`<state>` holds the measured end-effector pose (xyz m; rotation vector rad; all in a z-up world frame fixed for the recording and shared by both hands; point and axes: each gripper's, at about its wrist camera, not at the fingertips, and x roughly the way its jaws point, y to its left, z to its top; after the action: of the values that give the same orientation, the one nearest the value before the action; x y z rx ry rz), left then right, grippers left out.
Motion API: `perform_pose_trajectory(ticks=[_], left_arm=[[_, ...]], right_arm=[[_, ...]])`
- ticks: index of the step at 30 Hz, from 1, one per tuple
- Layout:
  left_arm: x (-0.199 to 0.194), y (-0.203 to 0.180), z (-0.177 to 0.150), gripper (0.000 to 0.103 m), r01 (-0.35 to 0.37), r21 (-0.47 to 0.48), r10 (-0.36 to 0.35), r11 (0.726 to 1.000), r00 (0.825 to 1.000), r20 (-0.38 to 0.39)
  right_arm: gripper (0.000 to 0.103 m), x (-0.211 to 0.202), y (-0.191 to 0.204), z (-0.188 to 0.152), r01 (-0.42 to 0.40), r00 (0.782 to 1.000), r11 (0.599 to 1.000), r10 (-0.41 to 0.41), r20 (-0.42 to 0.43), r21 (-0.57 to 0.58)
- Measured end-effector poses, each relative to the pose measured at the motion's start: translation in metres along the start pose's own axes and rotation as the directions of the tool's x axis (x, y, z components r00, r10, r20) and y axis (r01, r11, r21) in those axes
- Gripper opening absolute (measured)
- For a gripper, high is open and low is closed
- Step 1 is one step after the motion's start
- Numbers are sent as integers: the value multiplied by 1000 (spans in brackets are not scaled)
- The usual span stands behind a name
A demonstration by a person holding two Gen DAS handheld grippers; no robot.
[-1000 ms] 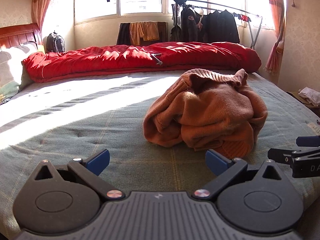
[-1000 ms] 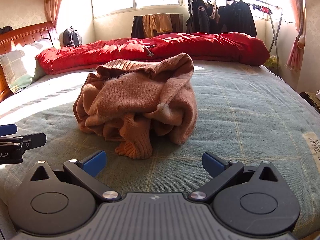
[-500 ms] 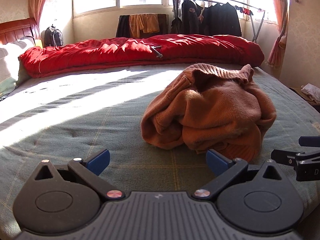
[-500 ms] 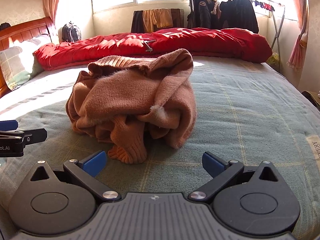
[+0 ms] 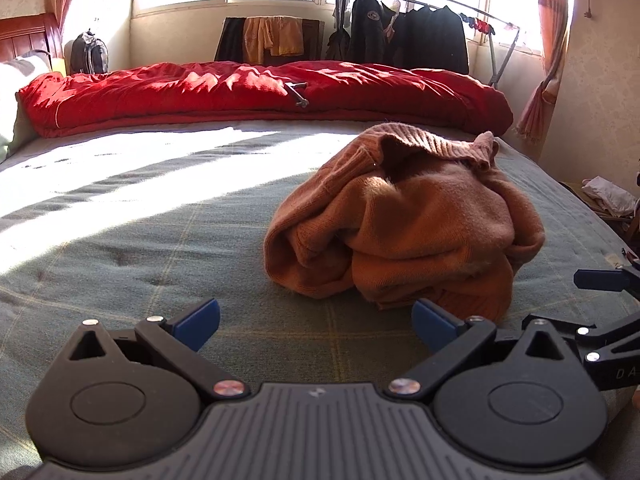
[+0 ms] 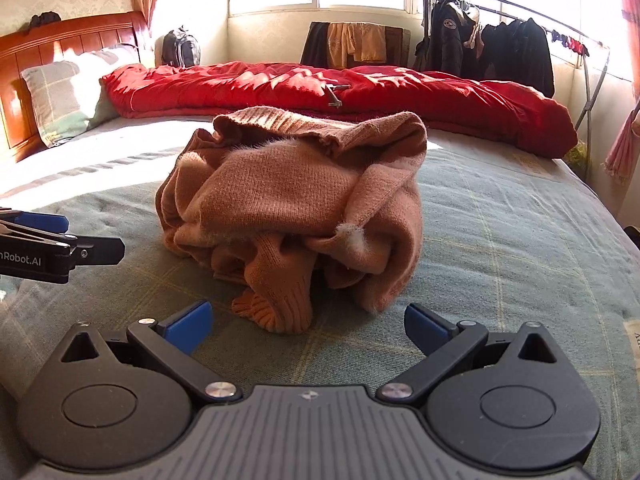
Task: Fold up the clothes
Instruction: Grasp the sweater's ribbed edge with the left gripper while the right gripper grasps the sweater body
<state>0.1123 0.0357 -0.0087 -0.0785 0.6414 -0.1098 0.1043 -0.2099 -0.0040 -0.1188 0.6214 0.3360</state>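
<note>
On the green bedspread [image 5: 120,240], left to right: the left gripper [image 5: 316,320], fingers spread wide and empty; the crumpled orange sweater [image 6: 296,200] mid-bed; the right gripper [image 6: 308,318], likewise wide, its fingers flanking a ribbed cuff [image 6: 276,304].

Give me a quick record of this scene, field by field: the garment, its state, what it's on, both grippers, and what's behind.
garment: orange knit sweater
state: crumpled in a heap, not yet folded; a ribbed cuff sticks out toward the right wrist camera
surface: bed with a grey-green cover
left gripper: fingers open, empty, short of the sweater
right gripper: fingers open, empty, cuff just ahead
behind: red quilt across the far side of the bed, clothes rack by the window
</note>
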Motion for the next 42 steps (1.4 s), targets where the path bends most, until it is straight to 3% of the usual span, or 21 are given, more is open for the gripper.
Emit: perform_pose_trajectory(ticks=[11, 14, 18, 20, 22, 27, 33, 37, 42], left_arm=[[7, 4, 10, 99, -33, 72, 32, 997, 999, 16], [10, 5, 12, 93, -40, 95, 39, 995, 999, 17], [16, 6, 19, 76, -44, 120, 42, 992, 999, 20], [21, 7, 28, 72, -43, 142, 38, 989, 998, 40], [26, 8, 39, 58, -44, 166, 34, 985, 997, 63], [50, 11, 61, 43, -35, 234, 20, 972, 998, 68], [67, 3, 47, 43, -19, 394, -1, 919, 999, 49], [73, 2, 46, 43, -15, 436, -5, 900, 999, 44], [86, -5, 46, 43, -28, 529, -9, 848, 998, 67]], right_arm=[[103, 5, 6, -2, -22, 999, 1000, 23, -39, 14], [103, 7, 7, -3, -22, 998, 1000, 23, -51, 18], [103, 6, 7, -2, -5, 998, 1000, 5, -56, 15], [103, 6, 7, -1, 4, 998, 1000, -4, -58, 13], [102, 5, 6, -2, 8, 998, 1000, -7, -60, 8], [100, 4, 0, -3, 14, 998, 1000, -14, -60, 0], [98, 9, -10, -1, 11, 997, 1000, -11, -71, 1], [98, 16, -16, 1, 8, 997, 1000, -7, -80, 11], [98, 26, -22, 1, -20, 996, 999, 23, -92, 35]])
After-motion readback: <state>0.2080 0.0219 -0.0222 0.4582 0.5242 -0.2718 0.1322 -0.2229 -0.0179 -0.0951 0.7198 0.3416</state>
